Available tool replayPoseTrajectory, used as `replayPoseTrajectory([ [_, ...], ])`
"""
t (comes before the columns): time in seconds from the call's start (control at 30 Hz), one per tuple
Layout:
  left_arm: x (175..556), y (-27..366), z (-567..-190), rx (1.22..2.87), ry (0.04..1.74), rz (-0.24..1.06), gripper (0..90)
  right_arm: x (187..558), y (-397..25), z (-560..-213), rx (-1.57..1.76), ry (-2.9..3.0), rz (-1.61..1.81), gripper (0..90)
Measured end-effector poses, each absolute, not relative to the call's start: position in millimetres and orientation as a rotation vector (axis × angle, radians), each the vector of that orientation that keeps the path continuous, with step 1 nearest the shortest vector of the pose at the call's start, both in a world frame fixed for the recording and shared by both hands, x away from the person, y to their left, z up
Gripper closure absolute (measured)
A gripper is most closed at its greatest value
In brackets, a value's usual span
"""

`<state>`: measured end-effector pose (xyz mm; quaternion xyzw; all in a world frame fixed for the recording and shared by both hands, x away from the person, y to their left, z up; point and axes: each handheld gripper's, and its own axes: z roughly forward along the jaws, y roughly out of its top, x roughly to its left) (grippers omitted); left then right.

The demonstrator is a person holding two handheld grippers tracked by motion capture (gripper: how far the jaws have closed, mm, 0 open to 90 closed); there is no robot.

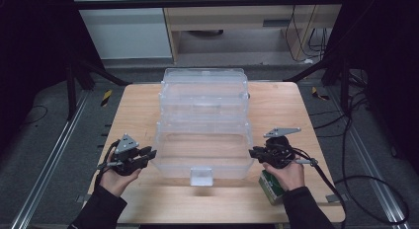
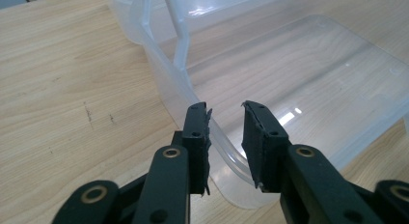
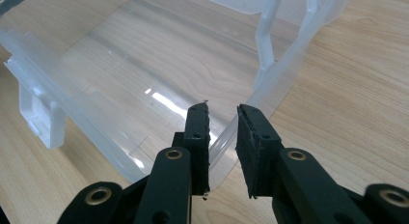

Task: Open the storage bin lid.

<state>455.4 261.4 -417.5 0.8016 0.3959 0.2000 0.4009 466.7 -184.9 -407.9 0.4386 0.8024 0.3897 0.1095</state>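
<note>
Two grippers flank a clear plastic storage box that sits at the centre of the wooden counter in the high view, its tiers stepping back toward the top of the frame and a small latch tab at its near edge; the left gripper is at the lower left of the box, the right gripper at the lower right, each held in a hand. In the left gripper view the fingers are parted, with the rounded corner rim of the box running between them, not clamped; in the right gripper view the fingers likewise stand apart astride the opposite corner rim, gripping nothing. A green and white carton lies on the counter just under the right hand, at the lower right of the frame.

The box looks light, thin-walled and somewhat flexible, and its smooth plastic is probably slippery; the stiffened rim at the two near corners seems the soundest place to take hold, both sides together, since a one-sided pinch would likely twist it. The hinged tiers may swing if it is tipped.
</note>
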Motion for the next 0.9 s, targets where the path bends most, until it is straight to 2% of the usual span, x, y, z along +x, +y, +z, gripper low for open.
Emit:
replayPoseTrajectory([
  [0.3,454.1,272.6,-406.3,1.957,1.008,0.555,54.9,464.6,-192.7,-399.3,1.273,2.322,1.183,68.6],
  [0.43,455.8,283.5,-403.6,1.912,1.034,0.599,46.1,461.8,-198.2,-390.7,1.266,2.292,1.166,65.1],
  [0.6,460.8,297.3,-407.9,1.907,1.097,0.652,39.7,459.7,-202.4,-382.1,1.246,2.278,1.147,57.4],
  [0.9,464.2,309.9,-412.3,1.889,1.137,0.68,35.8,454.9,-215.7,-369.8,1.265,2.274,1.103,49.0],
])
